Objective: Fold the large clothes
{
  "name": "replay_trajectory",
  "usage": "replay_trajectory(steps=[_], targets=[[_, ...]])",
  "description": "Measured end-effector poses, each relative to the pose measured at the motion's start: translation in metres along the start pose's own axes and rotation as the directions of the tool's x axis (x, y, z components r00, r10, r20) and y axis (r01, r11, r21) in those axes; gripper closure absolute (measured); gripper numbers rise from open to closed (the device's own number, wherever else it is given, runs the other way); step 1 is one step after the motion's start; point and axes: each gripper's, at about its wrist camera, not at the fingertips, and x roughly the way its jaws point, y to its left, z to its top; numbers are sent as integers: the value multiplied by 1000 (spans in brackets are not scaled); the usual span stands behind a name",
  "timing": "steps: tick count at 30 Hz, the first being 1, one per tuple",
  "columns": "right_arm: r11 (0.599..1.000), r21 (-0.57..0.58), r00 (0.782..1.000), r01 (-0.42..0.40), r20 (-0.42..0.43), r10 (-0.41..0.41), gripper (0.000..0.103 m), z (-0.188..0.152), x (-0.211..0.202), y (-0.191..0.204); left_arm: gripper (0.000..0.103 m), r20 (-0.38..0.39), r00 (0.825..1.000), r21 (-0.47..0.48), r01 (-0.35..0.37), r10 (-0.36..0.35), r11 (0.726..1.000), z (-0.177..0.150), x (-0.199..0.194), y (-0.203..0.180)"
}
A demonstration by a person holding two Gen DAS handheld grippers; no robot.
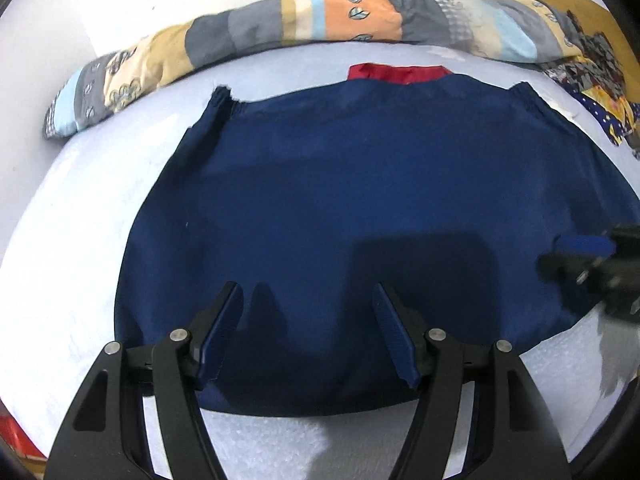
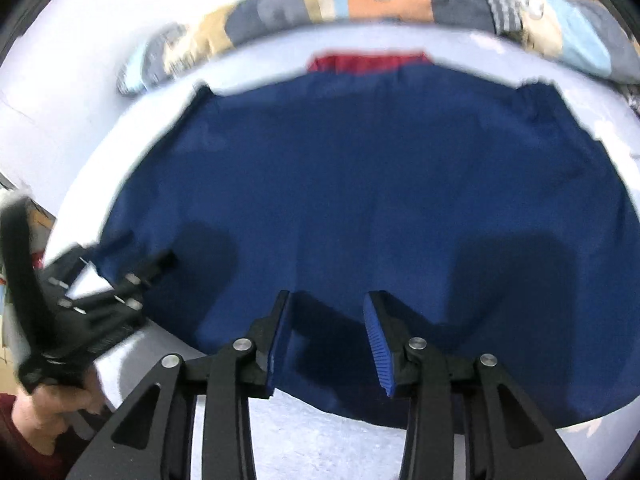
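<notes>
The right gripper (image 1: 592, 264) was blurred and cut off by the frame edge. The red cloth (image 1: 396, 74) lay mostly hidden under the garment (image 1: 360, 200).

A home bedroom: white bed (image 1: 60, 280), patchwork quilt (image 1: 280, 24), wooden headboard (image 1: 560, 4).

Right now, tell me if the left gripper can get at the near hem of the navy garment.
Probably yes: the left gripper hangs open over the navy garment, whose near hem lies flat with nothing lying across it.

No legible text, label, brand, number or sign is showing on any surface in either view.
</notes>
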Motion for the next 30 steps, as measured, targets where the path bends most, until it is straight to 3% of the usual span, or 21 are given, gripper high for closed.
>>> replay_trajectory(steps=[4, 7, 10, 16, 19, 25, 30], targets=[[1000, -29, 1000, -2, 6, 2, 60, 2, -1, 5, 36, 32, 999, 32, -7, 6, 999, 4, -3, -5], [999, -6, 995, -36, 92, 36, 61, 8, -16, 0, 36, 49, 999, 46, -8, 6, 999, 5, -4, -8], [999, 46, 990, -18, 141, 11, 60, 14, -24, -12, 36, 56, 998, 61, -16, 12, 998, 5, -4, -10], [990, 140, 999, 17, 26, -21, 60, 15, -1, -35, 36, 70, 997, 76, -27, 21, 997, 6, -3, -13], [989, 143, 999, 18, 29, -23, 60, 16, -1, -34, 36, 77, 997, 79, -31, 25, 996, 6, -4, -13], [992, 127, 990, 21, 133, -38, 60, 22, -18, -30, 36, 111, 994, 81, -29, 20, 996, 7, -11, -13], [978, 207, 996, -2, 88, -17, 60, 22, -9, -47, 36, 147, 989, 97, -41, 26, 994, 8, -17, -15]])
